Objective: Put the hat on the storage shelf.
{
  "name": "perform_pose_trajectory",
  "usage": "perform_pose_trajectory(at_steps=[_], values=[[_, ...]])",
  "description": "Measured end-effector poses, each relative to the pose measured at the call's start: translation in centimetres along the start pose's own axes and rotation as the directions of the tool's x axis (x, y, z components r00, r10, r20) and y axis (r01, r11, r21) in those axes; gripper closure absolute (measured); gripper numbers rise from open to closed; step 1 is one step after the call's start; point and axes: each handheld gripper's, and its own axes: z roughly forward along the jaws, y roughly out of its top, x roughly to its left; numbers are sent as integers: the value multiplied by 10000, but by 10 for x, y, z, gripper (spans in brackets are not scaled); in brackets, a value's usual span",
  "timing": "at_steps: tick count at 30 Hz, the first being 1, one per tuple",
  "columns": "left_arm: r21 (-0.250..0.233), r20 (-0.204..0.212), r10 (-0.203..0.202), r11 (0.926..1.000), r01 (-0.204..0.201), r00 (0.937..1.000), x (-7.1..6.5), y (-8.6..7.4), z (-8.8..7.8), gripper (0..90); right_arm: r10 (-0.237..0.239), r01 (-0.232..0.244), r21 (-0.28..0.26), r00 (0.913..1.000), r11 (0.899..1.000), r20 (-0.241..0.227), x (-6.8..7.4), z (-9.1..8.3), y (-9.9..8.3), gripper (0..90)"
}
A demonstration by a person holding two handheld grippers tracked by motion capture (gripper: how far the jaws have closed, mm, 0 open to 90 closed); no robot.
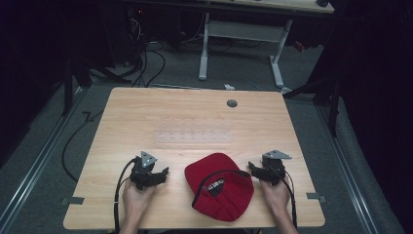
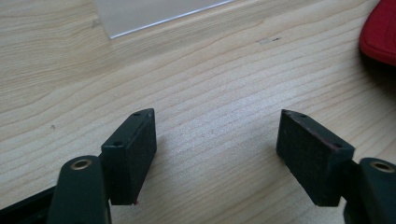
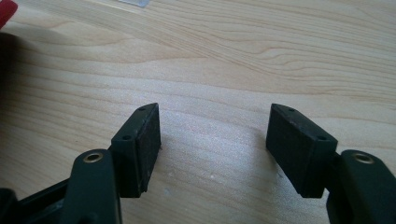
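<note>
Red cap [image 1: 220, 187] sat upside down near the table's [image 1: 146, 117] front edge, between both grippers, untouched.

We had the left gripper [image 1: 163, 174] and right gripper [image 1: 253, 169] resting on the wood just beside the cap on either side, jaws spread, nothing between, likely staged for a two-sided pickup. Cap label unreadable; clear strip [image 1: 192, 135] beyond the cap was hard to make out.

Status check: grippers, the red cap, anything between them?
Left gripper open, empty. Right gripper open, empty. Red cap on the table, untouched. Nothing blocking.
</note>
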Motion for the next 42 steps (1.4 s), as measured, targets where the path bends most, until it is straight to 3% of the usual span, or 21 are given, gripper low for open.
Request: perform_pose_trajectory(at_steps=[26,32,37,42], values=[[2,-4,-2,10000,2,10000,0,0,0,284,200,-199,-27,9998,9998,91,-2,-1,0,405],[9,0,-1,10000,1,10000,0,0,0,284,741,-745,-114,9966,9972,-361,-8,-5,0,439],[23,9,10,10000,-10,10000,0,0,0,281,904,-948,-522,9926,9941,-811,-9,-14,1,470],[26,10,17,10000,-17,10000,0,0,0,280,1069,-1143,-606,9878,9916,-1134,-10,-21,0,473]])
